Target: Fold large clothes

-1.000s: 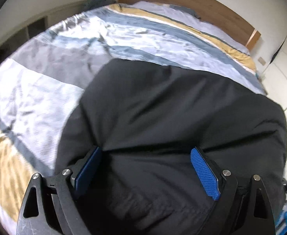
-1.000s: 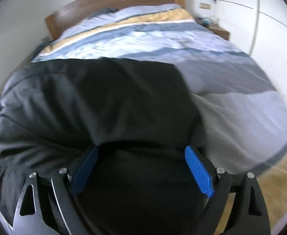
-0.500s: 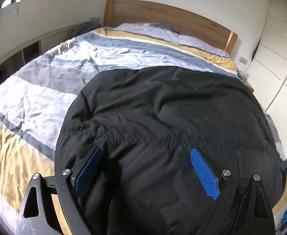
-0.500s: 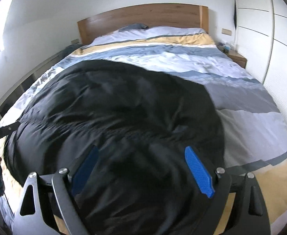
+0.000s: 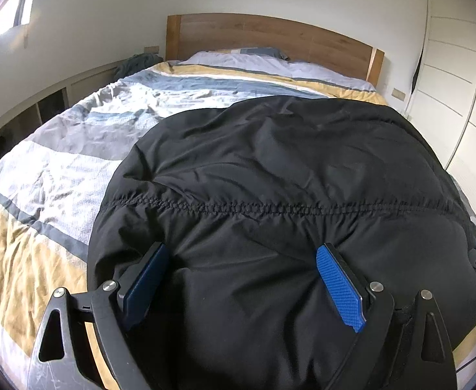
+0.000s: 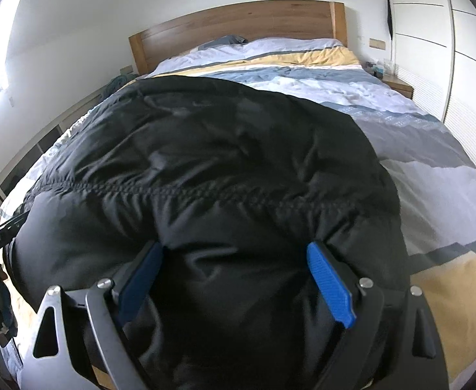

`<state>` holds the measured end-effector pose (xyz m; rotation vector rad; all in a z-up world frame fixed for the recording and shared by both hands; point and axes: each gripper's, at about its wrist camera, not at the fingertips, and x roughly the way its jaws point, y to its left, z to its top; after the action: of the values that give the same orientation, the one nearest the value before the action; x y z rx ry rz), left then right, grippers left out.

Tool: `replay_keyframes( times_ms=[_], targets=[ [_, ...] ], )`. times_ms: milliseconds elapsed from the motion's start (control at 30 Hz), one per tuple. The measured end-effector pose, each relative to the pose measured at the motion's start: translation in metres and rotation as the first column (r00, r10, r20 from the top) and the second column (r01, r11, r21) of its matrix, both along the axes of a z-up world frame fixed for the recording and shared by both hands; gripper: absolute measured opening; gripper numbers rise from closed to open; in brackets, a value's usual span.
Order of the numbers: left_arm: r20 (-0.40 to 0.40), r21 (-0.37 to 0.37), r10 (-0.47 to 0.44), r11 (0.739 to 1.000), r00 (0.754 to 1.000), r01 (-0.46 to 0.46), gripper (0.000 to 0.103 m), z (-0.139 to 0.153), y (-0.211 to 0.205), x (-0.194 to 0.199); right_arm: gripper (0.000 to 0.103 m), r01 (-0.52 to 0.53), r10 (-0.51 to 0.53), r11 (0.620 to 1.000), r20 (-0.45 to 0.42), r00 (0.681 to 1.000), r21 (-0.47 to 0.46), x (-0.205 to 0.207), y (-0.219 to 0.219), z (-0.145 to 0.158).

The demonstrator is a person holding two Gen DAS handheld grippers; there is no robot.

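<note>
Jacket (image 5: 270, 169) bulk hides bed (image 5: 59, 169) and both grippers' fingers (image 6: 330, 287).

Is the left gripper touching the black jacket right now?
Touching. The left wrist view shows the black jacket bunched between the left gripper, fabric pressed against both blue pads.

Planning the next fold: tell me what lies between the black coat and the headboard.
Only striped bedding and pillows between coat and headboard, in both wrist views.
</note>
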<state>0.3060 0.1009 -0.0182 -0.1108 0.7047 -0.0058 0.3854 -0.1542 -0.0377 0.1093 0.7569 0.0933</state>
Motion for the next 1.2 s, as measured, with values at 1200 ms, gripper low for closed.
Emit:
replay_keyframes(
  times_ms=[1200],
  targets=[
    [-0.099,0.119,0.128,0.986,0.987,-0.116,0.092,0.012,0.008,-0.057,0.093,0.210,-0.238,0.966,-0.197,0.951,-0.153,-0.058,-0.062,-0.010]
  ],
)
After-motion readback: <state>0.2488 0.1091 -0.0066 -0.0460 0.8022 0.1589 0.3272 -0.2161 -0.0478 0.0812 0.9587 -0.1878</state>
